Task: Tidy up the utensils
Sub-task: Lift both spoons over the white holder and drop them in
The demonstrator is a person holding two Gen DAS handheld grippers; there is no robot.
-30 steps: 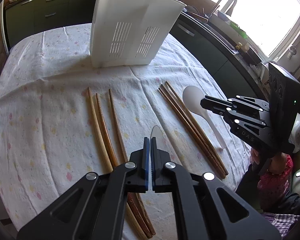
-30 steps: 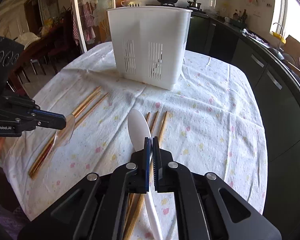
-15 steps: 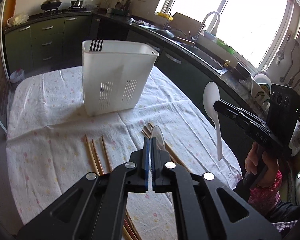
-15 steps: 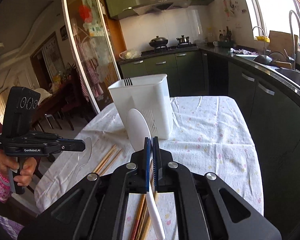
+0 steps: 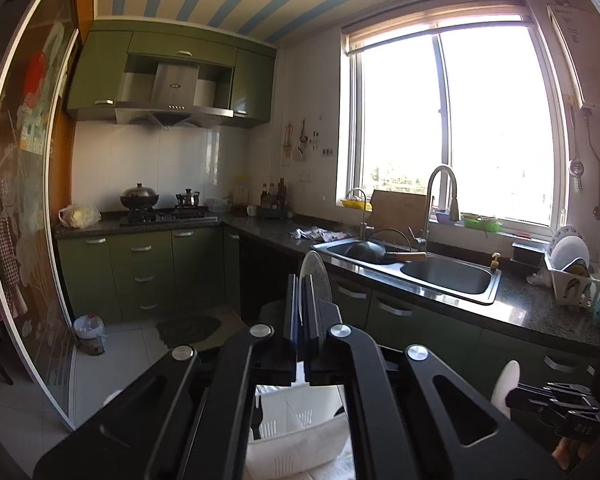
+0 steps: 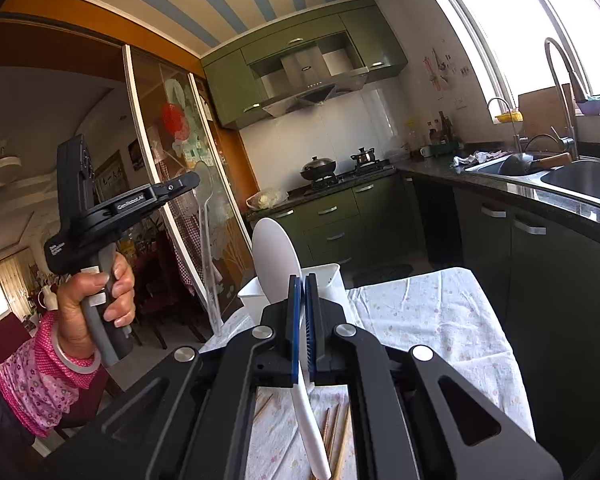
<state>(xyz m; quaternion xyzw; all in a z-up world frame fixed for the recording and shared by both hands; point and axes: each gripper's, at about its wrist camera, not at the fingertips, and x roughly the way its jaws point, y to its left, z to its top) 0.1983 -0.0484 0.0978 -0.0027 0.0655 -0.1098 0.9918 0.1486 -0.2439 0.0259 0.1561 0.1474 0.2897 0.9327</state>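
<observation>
My left gripper is shut on a clear plastic spoon, held upright with its bowl up, high above the white utensil holder. In the right wrist view the left gripper holds that clear spoon with its handle hanging down beside the holder. My right gripper is shut on a white spoon, bowl up, handle running down past the jaws, in front of the white holder. The white spoon's bowl and the right gripper show at the lower right of the left wrist view.
Brown chopsticks lie on the flowered tablecloth below my right gripper. A counter with a steel sink and tap runs along the right. Green cabinets and a stove stand behind. A glass sliding door is at the left.
Both grippers have risen and tilted up with their spoons, from over the table to above the holder. The views now look across the kitchen instead of down at the tablecloth.
</observation>
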